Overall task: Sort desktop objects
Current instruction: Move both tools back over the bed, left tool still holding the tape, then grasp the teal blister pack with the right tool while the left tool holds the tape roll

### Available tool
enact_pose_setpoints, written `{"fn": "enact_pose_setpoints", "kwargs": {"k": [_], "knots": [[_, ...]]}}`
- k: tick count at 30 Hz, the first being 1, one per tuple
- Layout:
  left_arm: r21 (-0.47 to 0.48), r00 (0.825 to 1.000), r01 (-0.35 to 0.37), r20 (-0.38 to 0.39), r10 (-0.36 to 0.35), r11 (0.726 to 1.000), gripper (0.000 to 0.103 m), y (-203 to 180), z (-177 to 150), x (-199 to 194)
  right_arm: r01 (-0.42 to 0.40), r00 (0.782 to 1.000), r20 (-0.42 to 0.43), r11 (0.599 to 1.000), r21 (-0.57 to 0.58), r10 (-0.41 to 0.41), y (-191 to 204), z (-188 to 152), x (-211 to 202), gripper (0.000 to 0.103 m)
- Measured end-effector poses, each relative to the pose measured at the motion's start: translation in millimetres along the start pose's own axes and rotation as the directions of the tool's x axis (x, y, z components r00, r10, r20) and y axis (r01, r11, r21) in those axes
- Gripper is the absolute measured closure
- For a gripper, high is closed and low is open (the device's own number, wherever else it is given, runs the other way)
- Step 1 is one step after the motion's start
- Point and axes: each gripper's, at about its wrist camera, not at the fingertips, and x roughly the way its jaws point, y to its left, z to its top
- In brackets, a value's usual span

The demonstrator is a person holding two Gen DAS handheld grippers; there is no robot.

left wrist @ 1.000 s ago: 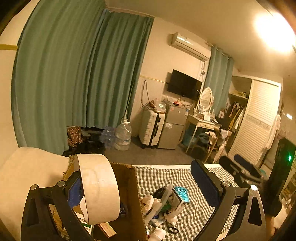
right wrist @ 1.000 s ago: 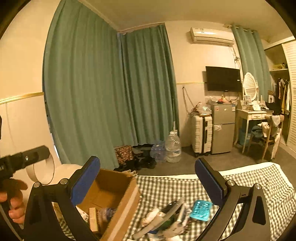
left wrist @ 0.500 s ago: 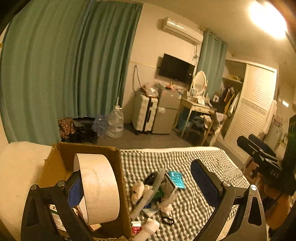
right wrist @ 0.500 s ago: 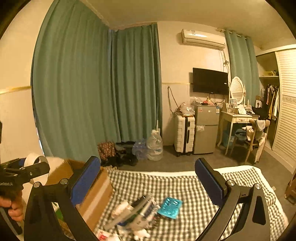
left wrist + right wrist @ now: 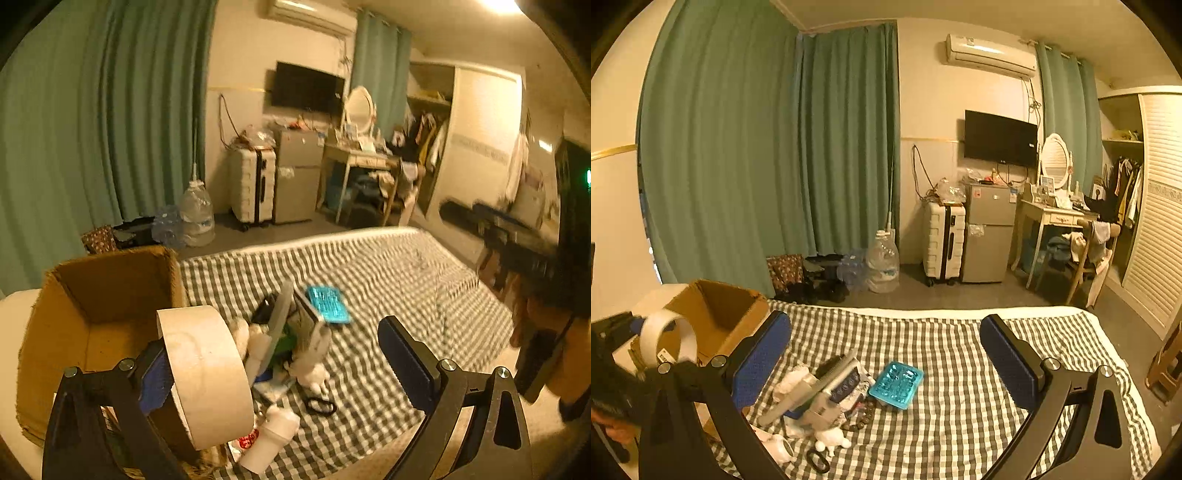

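My left gripper (image 5: 284, 365) stands wide open, with a large roll of tape (image 5: 205, 373) hanging on its left finger, over the near corner of the open cardboard box (image 5: 99, 295). The roll also shows in the right wrist view (image 5: 668, 339) beside the box (image 5: 720, 314). A pile of small objects (image 5: 291, 343) lies on the checked cloth, with a teal case (image 5: 328, 304) at its right. My right gripper (image 5: 886, 365) is open and empty above the pile (image 5: 820, 391) and the teal case (image 5: 897, 384).
A white bottle (image 5: 269, 439) and a black ring (image 5: 319, 406) lie near the front edge of the checked cloth (image 5: 388, 280). Beyond the bed stand a suitcase (image 5: 943, 243), a small fridge (image 5: 990, 236) and a dressing table (image 5: 1052, 218).
Both views have tilted downward, so more of the bed and pile shows. The left gripper has shifted with the tape roll still on its finger. The right gripper has swung left.
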Motion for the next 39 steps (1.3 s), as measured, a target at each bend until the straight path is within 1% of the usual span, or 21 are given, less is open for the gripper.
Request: {"fn": "enact_pose_setpoints", "kwargs": {"k": [5,9,11,15,19,23,26,29,31,36,38,39], "knots": [[0.072,0.998,0.015,-0.066,-0.010,0.997,0.006,-18.0,-19.5,20.8,-0.004,1.000,-0.030,1.000,0.020,0.004,-5.8,-10.0,14.6,0.000],[0.122,0.996,0.026,-0.084,-0.016,0.992,0.007,-26.9,-30.9,30.3,-0.019,0.999,-0.049,1.000,-0.002,0.018,-3.3,-17.2,23.1,0.000],[0.130,0.995,0.040,-0.099,-0.028,0.991,0.009,-28.7,-36.0,35.9,-0.029,0.998,-0.059,1.000,-0.013,0.028,-1.1,-20.1,28.0,0.000],[0.106,0.987,0.055,-0.154,-0.038,0.993,0.014,-25.9,-47.0,51.5,-0.036,0.995,-0.096,0.999,-0.025,0.033,1.7,-27.9,43.7,0.000],[0.088,0.976,0.044,-0.218,-0.024,0.995,0.015,-20.5,-56.5,70.9,-0.031,0.990,-0.137,0.999,-0.034,0.026,0.7,-40.0,62.2,0.000],[0.148,0.967,0.020,-0.255,0.019,0.989,0.018,-24.5,-69.3,86.0,-0.017,0.983,-0.184,0.999,-0.040,0.009,-1.5,-52.0,82.0,0.000],[0.143,0.957,0.040,-0.290,0.004,0.989,0.019,-21.5,-74.9,97.7,0.001,0.978,-0.208,0.999,-0.033,-0.008,-8.6,-57.6,93.3,0.000],[0.152,0.950,0.050,-0.311,0.000,0.987,0.019,-19.3,-82.2,101.7,0.010,0.974,-0.226,1.000,-0.016,-0.013,-15.2,-61.7,102.0,0.000],[0.151,0.943,0.068,-0.332,-0.014,0.986,0.019,-19.5,-86.0,107.3,0.011,0.972,-0.234,1.000,-0.010,-0.013,-17.3,-64.4,107.2,0.000],[0.167,0.914,0.058,-0.405,0.015,0.984,0.019,-20.0,-99.1,124.8,0.001,0.966,-0.258,1.000,-0.023,-0.007,-19.5,-71.2,118.9,0.000],[0.182,0.910,0.030,-0.411,0.049,0.983,0.019,-19.5,-101.9,129.8,-0.003,0.961,-0.275,0.999,-0.036,-0.007,-17.6,-76.5,125.8,0.000],[0.184,0.909,0.026,-0.413,0.054,0.983,0.019,-19.2,-102.6,132.6,-0.004,0.959,-0.284,0.999,-0.042,-0.009,-16.5,-79.4,130.1,0.000]]}}
